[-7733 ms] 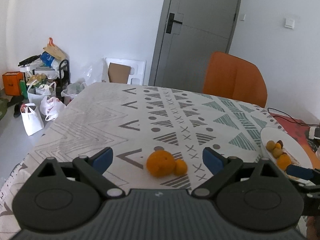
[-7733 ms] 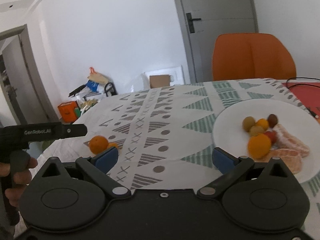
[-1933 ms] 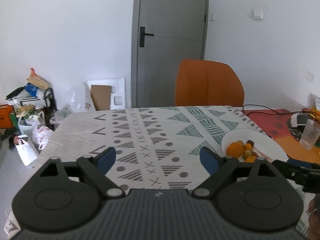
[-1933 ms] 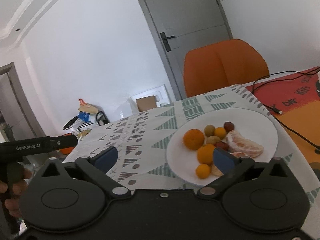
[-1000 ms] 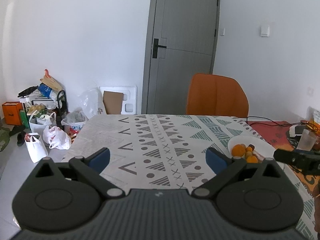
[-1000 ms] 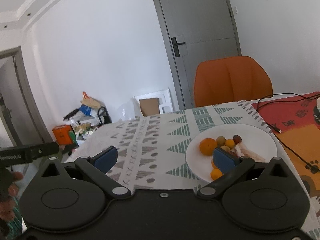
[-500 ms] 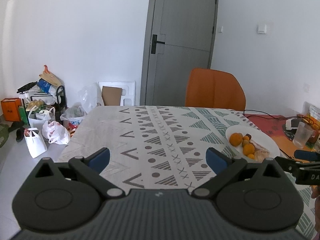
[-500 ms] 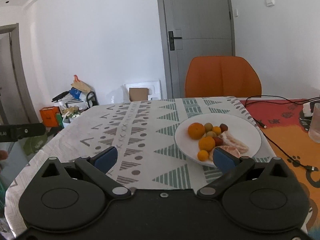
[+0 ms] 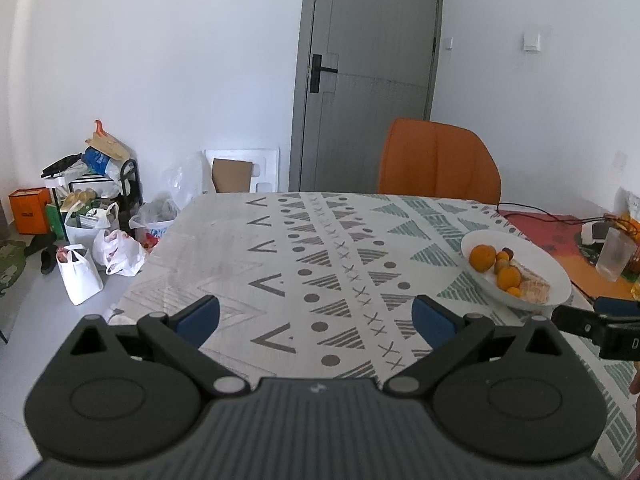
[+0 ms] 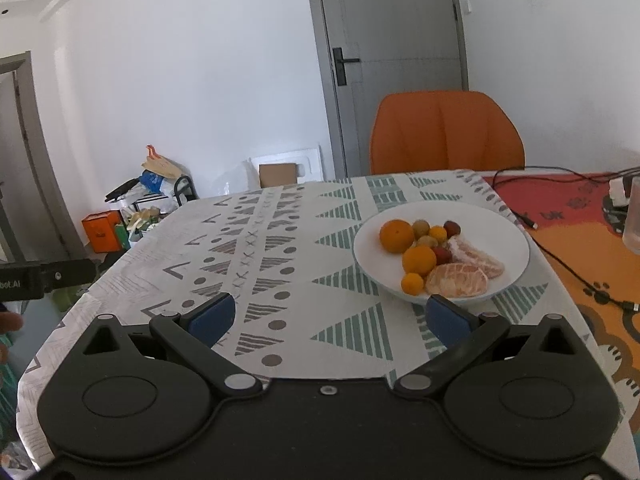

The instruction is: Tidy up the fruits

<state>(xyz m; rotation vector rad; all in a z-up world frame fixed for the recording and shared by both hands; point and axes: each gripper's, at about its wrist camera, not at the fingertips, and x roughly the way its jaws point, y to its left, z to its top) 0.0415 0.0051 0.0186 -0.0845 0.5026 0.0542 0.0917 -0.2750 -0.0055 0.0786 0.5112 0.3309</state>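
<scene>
White plate (image 10: pixel 516 240) w/ fruit (image 10: pixel 396 235); peeled segment's long axis runs left-right; both grippers' jaws wide apart, empty.

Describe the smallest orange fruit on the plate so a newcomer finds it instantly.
Find the white plate on the patterned tablecloth, in front of the orange chair. The smallest orange fruit sits at the pile's near edge, beside the peeled segments, and is clearly smaller than the two oranges behind it.
</scene>
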